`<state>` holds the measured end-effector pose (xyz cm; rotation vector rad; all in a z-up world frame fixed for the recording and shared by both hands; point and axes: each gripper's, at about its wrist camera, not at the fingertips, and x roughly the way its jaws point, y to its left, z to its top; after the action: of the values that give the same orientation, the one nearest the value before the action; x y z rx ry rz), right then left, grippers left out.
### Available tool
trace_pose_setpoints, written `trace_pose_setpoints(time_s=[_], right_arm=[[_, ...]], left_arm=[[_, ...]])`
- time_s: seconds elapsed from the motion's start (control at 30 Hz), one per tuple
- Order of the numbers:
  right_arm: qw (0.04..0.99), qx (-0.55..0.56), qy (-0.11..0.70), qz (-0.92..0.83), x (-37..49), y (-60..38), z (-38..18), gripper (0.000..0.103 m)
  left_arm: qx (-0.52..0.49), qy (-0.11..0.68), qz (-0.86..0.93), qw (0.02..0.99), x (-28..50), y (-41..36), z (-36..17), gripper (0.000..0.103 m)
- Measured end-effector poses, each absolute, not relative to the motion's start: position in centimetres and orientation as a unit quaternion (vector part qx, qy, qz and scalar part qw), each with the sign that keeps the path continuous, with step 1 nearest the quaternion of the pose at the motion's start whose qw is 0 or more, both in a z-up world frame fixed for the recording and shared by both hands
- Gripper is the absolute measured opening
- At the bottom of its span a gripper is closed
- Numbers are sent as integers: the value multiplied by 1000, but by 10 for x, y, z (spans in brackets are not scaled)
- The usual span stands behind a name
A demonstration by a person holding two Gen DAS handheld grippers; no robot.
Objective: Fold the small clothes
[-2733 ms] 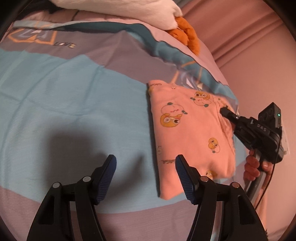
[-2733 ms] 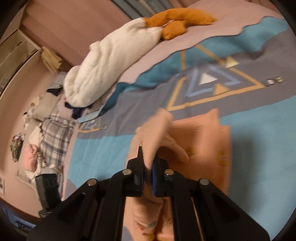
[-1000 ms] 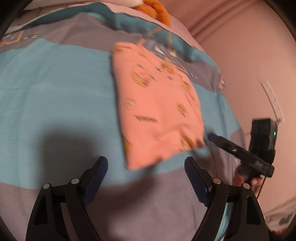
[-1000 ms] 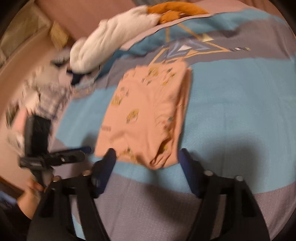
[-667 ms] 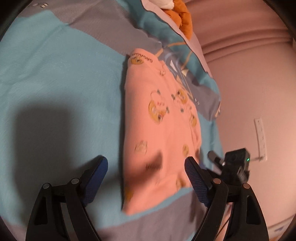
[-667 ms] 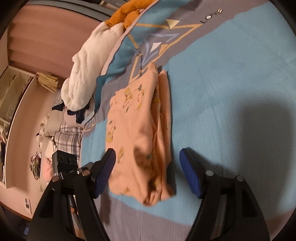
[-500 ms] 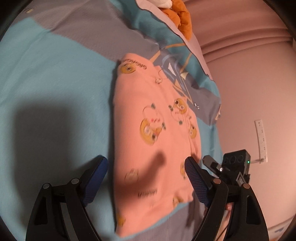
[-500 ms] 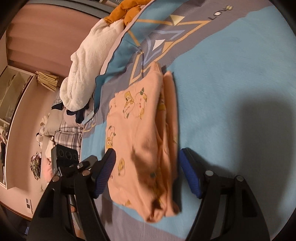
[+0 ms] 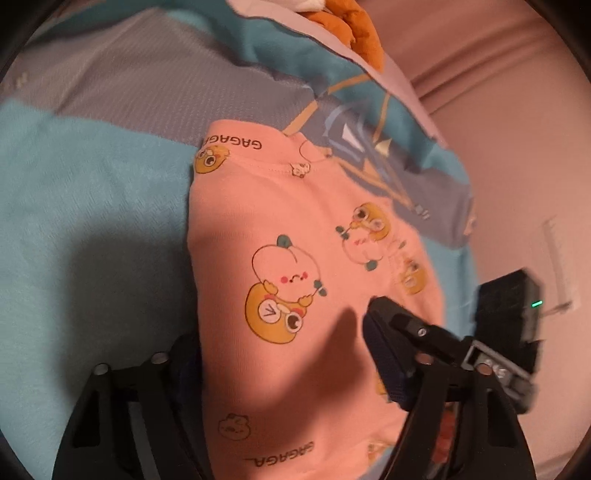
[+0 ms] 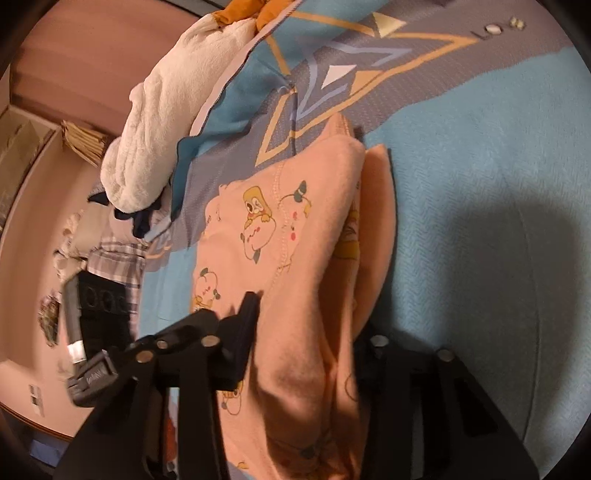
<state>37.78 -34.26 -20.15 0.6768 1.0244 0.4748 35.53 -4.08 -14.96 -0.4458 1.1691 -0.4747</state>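
A small pink garment [image 9: 295,266] with cartoon prints lies folded in a long strip on the blue and grey bedspread [image 9: 92,206]. In the right wrist view the garment [image 10: 295,258] shows stacked folded layers. My left gripper [image 9: 284,354] is open and low over the near end, one finger at each long edge. My right gripper [image 10: 306,328] is open too and straddles the same near end. In each view the other gripper's finger overlaps the cloth, as in the left wrist view [image 9: 399,325] and the right wrist view [image 10: 240,325].
A white fluffy blanket [image 10: 162,118] and an orange plush [image 9: 351,29] lie at the far end of the bed. A plaid cloth [image 10: 114,262] and other clutter sit off the bed's side. Pink curtains [image 9: 498,92] hang close beside the bed.
The right gripper let go of the folded cloth and opened. Both grippers drew back, then moved forward and down onto the garment's near end, side by side.
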Motion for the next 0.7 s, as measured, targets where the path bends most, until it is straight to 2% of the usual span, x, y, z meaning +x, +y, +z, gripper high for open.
trace_pose_setpoints(time_s=[0.07,0.13,0.27,0.3,0.7], right_arm=[[803,294,473,212,375,-338,-198,33],[812,279,471,204,375,-335,-195,30],[832,239,463,190,371,-323,-186,25],[839,226,458,189,369,-320,-181,24],[869,178,410,213,307,-313,-141,23]], left_arm=[[-167,540,-203,799,350,-45,-147,58],[-160,538,-201,803,350,-44,-147,52],[-150,535,-203,806,348,-44,-143,27],[-142,531,-204,810,348,-48,-140,24],[-111,503,-209,831,289,-49,-103,23]])
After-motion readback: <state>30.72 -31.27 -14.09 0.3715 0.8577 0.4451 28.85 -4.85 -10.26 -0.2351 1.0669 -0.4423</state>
